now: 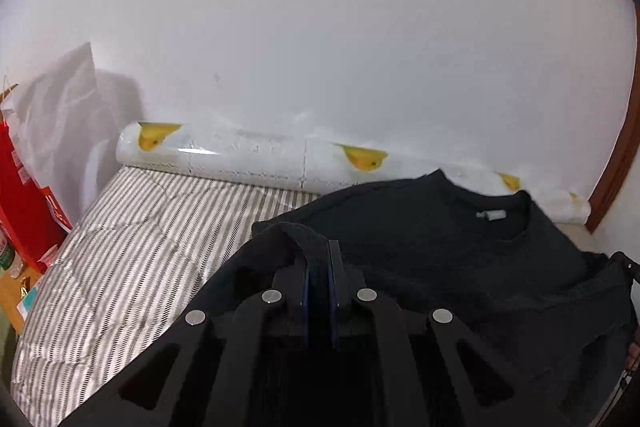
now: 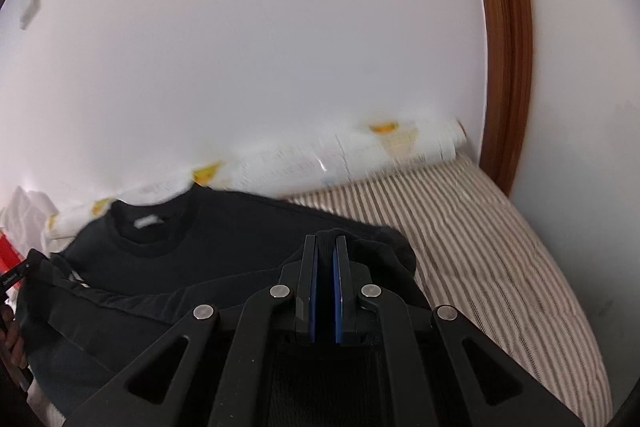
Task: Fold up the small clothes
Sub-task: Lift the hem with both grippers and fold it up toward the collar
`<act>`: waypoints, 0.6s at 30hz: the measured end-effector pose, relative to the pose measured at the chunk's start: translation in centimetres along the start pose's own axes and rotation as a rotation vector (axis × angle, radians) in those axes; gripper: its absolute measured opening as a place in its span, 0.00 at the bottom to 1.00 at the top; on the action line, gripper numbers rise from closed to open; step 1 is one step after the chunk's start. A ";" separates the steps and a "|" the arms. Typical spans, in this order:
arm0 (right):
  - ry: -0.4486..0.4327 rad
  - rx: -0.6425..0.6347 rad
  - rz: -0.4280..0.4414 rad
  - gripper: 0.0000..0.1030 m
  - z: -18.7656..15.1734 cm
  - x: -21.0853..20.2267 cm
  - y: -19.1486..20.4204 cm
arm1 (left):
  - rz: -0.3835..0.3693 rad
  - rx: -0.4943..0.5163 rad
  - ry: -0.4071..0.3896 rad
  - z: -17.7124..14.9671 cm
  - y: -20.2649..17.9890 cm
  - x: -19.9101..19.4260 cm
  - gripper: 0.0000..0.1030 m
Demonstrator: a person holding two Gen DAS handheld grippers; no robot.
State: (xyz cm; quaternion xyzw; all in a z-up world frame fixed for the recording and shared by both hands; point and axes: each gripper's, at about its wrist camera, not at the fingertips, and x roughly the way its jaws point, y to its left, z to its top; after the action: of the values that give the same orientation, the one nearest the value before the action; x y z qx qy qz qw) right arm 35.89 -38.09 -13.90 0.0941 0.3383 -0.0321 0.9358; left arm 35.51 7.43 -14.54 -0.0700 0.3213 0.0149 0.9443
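A black sweatshirt (image 1: 460,251) lies on a striped bed, its collar and label toward the wall. It also shows in the right wrist view (image 2: 224,239). My left gripper (image 1: 320,251) is shut on a fold of the black fabric at the garment's left edge and holds it lifted. My right gripper (image 2: 325,243) is shut on black fabric at the garment's right edge, also lifted. The lower part of the sweatshirt hangs between the two grippers, doubled over toward the collar.
The striped bed cover (image 1: 132,247) extends left, and right in the right wrist view (image 2: 500,247). A white roll with yellow ducks (image 1: 248,157) lies along the wall. A red bag (image 1: 24,195) stands at left. A brown wooden frame (image 2: 508,67) rises at right.
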 end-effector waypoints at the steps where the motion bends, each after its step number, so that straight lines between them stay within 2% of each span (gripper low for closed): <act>1: 0.017 0.001 -0.009 0.06 -0.1 0.6 -0.1 | 0.005 0.005 0.004 -0.1 -0.1 0.3 0.08; 10: 0.117 -0.055 -0.094 0.06 -1.1 3.4 0.4 | 0.044 0.040 0.042 -0.4 -0.6 1.6 0.13; 12: 0.115 -0.056 -0.080 0.10 -1.2 3.0 0.4 | 0.044 0.053 0.042 -0.4 -0.8 1.5 0.23; 14: 0.118 -0.068 -0.083 0.13 -1.4 2.5 0.3 | 0.005 0.054 0.041 -0.5 -0.8 1.1 0.47; 16: 0.127 -0.087 -0.096 0.23 -1.3 1.9 0.4 | 0.000 0.045 0.041 -0.4 -0.9 0.5 0.56; 17: 0.121 -0.085 -0.118 0.40 -1.4 1.2 0.2 | 0.003 0.038 0.040 -0.4 -0.9 0.1 0.63; 18: 0.104 -0.071 -0.134 0.52 -1.5 0.1 -0.1 | -0.004 0.033 0.040 -0.5 -0.8 -0.4 0.64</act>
State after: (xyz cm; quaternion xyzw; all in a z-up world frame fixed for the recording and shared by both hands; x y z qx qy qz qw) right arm 35.02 -37.87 -15.05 0.0394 0.3928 -0.0775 0.9155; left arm 34.91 6.59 -14.62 -0.0552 0.3401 0.0063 0.9387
